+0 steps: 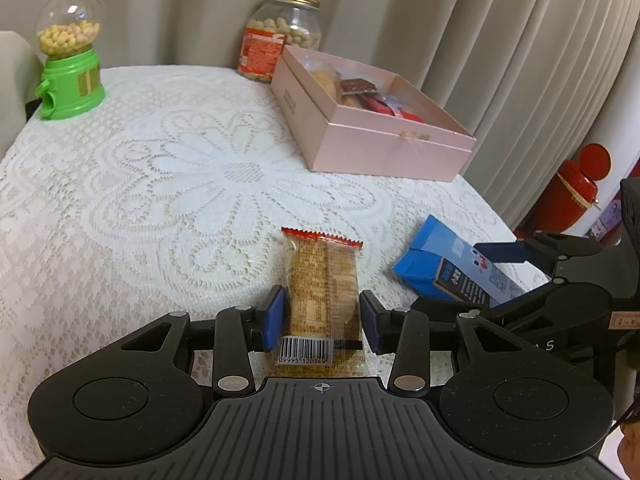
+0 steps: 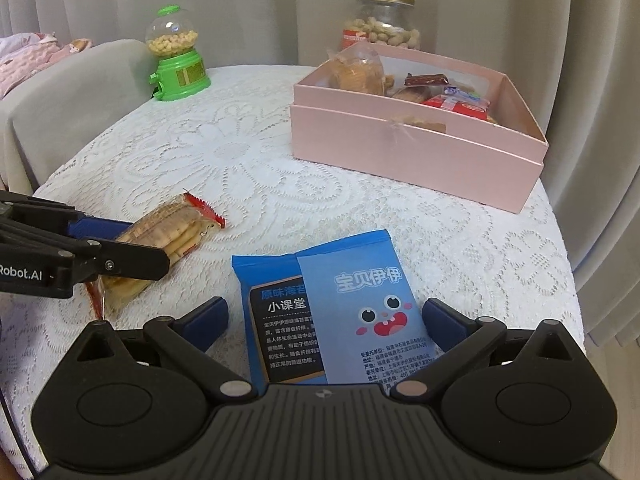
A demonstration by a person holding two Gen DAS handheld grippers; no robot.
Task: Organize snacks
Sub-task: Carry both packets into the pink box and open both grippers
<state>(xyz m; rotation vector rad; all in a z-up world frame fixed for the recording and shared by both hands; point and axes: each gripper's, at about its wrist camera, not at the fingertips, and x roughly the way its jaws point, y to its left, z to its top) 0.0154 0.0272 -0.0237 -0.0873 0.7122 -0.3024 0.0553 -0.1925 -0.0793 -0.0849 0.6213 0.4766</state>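
while the barcode sticker on the clear, red-edged packet of biscuits [image 1: 323, 294] reads 09995 120349, the blue seaweed snack packet [image 2: 340, 312] carries 宝贝伊伊 and 小课堂. one of each lies on the lace-covered desk [image 1: 160, 184], near one open pink cardboard box [image 1: 372, 120] of wrapped snacks. the left gripper [image 1: 323, 322] brackets the biscuits, slightly parted with pads just beside the wrapper; the right gripper [image 2: 325, 320] is spread wide around the blue packet.

I see white openwork lace cloth [image 2: 248, 152] over the counter, a matt pink card box [image 2: 416, 148], glossy clear-wrapped biscuits [image 1: 324, 280] and a smooth blue foil packet [image 2: 360, 300].
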